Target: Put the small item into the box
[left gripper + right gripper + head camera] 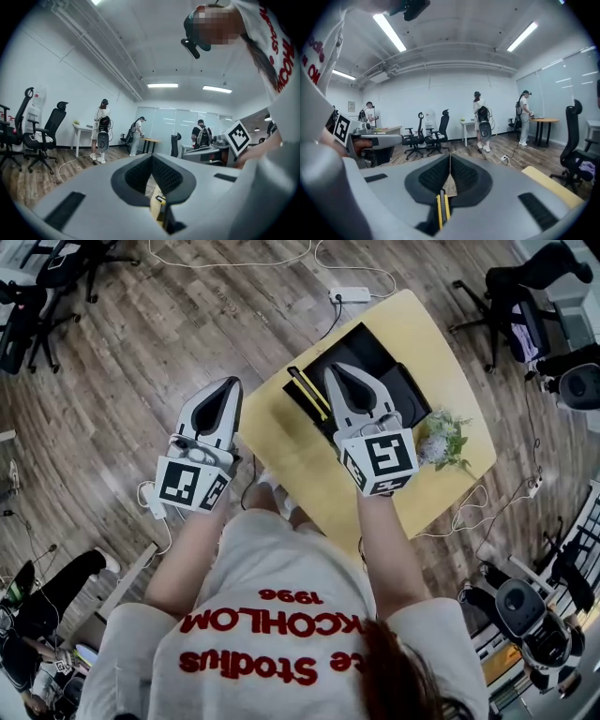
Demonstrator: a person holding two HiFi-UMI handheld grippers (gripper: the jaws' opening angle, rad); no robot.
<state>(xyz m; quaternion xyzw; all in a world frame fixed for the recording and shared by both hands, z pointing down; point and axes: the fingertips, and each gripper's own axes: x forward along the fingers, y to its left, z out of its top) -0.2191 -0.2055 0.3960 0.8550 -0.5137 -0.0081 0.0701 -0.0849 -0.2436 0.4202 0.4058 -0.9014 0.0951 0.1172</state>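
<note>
A black box (pixel 380 357) lies open on the yellow table (pixel 291 442), with a yellow-edged black strip (pixel 307 392) along its left side. No small item shows in any view. My right gripper (pixel 331 369) hovers over the box's near left part, jaws shut and empty; in the right gripper view (pixel 450 155) the tips meet, and the yellow-edged strip (pixel 442 206) shows through the gap below. My left gripper (pixel 233 382) is raised off the table's left edge above the floor. Its jaws also meet at the tip (pixel 152 155) with nothing between them.
A small potted plant (pixel 441 439) stands on the table right of the box. A power strip (pixel 350 294) and cables lie on the wooden floor beyond the table. Office chairs (pixel 525 296) stand at the far right. Other people work at desks across the room.
</note>
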